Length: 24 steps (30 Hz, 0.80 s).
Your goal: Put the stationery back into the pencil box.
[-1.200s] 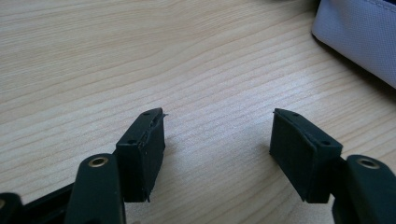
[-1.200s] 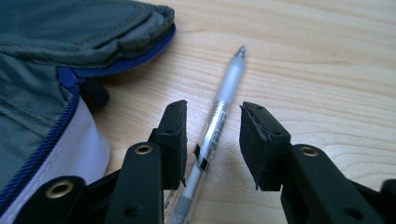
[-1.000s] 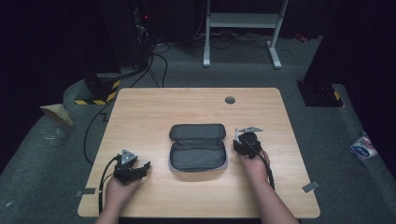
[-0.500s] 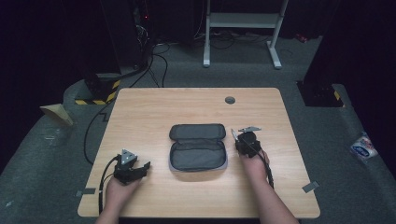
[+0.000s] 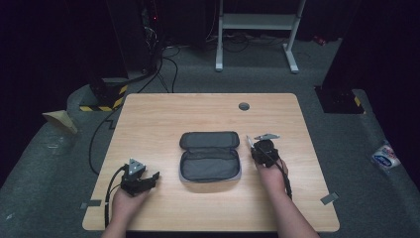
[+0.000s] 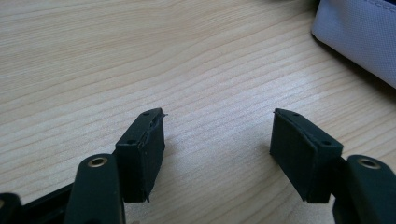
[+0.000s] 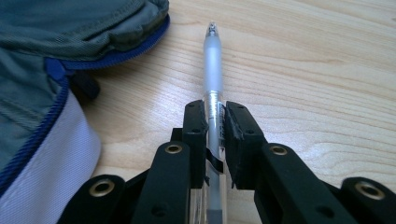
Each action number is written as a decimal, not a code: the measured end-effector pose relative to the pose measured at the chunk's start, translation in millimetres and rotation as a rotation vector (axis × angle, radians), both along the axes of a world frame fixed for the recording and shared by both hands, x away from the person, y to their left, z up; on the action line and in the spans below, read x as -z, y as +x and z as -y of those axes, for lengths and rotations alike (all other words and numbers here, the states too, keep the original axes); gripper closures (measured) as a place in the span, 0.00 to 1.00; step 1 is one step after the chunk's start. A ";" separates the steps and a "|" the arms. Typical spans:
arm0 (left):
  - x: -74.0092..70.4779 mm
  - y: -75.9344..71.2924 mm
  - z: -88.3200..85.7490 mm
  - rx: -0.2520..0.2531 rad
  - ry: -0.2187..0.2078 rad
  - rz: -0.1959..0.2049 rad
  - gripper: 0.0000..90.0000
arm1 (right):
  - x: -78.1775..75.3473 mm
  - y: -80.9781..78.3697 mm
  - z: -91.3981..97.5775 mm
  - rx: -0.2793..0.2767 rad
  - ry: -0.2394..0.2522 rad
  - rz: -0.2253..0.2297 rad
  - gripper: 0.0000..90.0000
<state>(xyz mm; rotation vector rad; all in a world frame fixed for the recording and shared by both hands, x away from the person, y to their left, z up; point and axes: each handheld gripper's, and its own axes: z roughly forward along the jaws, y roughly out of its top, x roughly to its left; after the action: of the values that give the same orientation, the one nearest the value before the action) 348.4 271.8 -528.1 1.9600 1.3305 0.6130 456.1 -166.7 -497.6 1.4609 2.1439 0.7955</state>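
Observation:
An open grey pencil case [image 5: 210, 156] with a blue zip lies at the middle of the wooden table [image 5: 163, 119]. My right gripper [image 5: 254, 148] rests just right of it, shut on a clear pen [image 7: 212, 51] that lies flat on the wood. The pen's frosted tip points away past the pads, alongside the case's edge [image 7: 56, 70]. My left gripper [image 5: 152, 176] sits near the front left of the table, open, with bare wood between its pads [image 6: 144, 149]. A corner of the case [image 6: 364, 32] lies beyond them to the right.
A round cable hole [image 5: 243, 105] sits near the table's far edge. Around the table are dark carpet, cables [image 5: 163, 64] and a white desk frame [image 5: 257, 25] at the back. Cables trail from both grippers toward the front edge.

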 end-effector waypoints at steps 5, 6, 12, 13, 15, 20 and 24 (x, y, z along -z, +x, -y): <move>0.0 0.0 0.2 -0.001 0.001 0.000 0.39 | -4.8 -4.7 0.7 -0.016 0.002 0.012 0.87; 0.0 0.0 0.2 -0.002 0.000 0.000 0.39 | -5.4 -5.2 1.0 -0.018 0.001 0.018 0.87; -0.1 0.1 0.1 0.000 0.003 0.000 0.39 | -12.2 -11.1 4.7 -0.037 0.010 0.037 0.87; 0.0 0.0 0.1 -0.001 0.002 0.000 0.39 | -13.3 -11.7 5.4 -0.043 0.009 0.044 0.87; -0.1 0.1 0.1 -0.001 0.003 0.000 0.39 | -16.7 -14.1 6.6 -0.053 0.012 0.055 0.87; 0.1 0.1 0.5 -0.005 -0.001 0.002 0.39 | -25.5 -20.2 8.3 -0.070 0.015 0.091 0.87; 0.0 0.0 0.3 -0.003 0.003 0.000 0.39 | -32.0 -24.2 7.1 -0.086 0.018 0.107 0.87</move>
<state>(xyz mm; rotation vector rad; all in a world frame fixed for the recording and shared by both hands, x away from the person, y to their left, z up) 348.4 271.4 -528.0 1.9606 1.3328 0.6169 431.8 -173.8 -465.6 1.3116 2.1356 0.9045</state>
